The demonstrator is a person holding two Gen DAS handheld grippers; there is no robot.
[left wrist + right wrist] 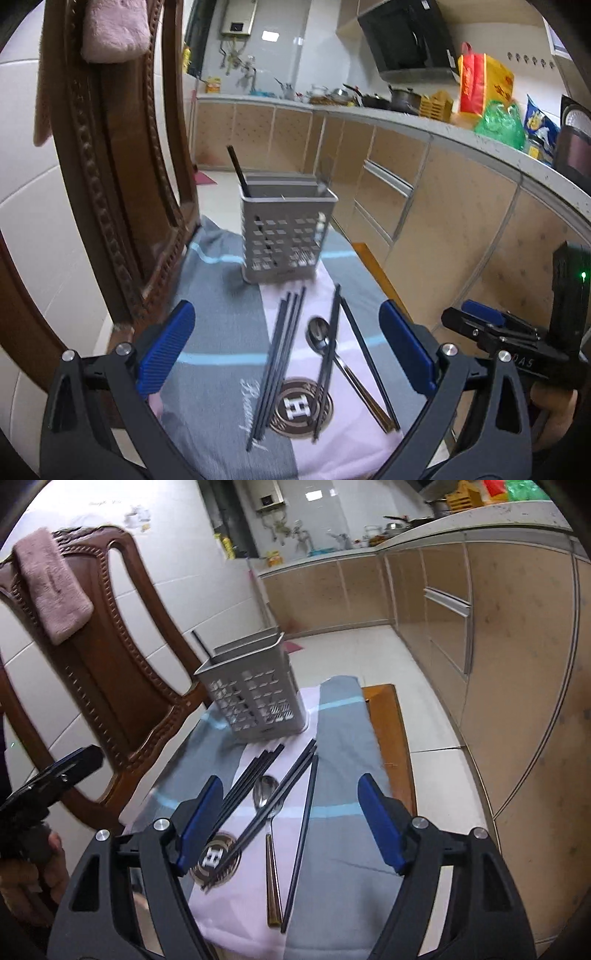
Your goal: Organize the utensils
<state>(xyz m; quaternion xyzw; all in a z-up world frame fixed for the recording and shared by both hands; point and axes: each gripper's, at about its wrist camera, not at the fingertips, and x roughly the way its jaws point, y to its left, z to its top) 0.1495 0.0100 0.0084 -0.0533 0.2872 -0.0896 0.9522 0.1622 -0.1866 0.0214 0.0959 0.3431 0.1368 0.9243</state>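
Observation:
A grey perforated utensil holder (282, 236) (255, 698) stands at the far end of a cloth-covered table, with one dark chopstick (238, 171) upright in it. Several dark chopsticks (280, 354) (255, 775) and a metal spoon (321, 338) (266, 794) lie loose on the cloth in front of it. My left gripper (291, 350) is open and empty above them. My right gripper (291, 819) is open and empty over the spoon and chopsticks; it also shows at the right of the left wrist view (491, 325).
A carved wooden chair (110, 166) (110, 657) with a pink towel (51, 587) on it stands left of the table. The grey and pink cloth (221, 350) covers the table. Kitchen cabinets (498, 646) run along the right. The table's wooden edge (391, 731) shows at right.

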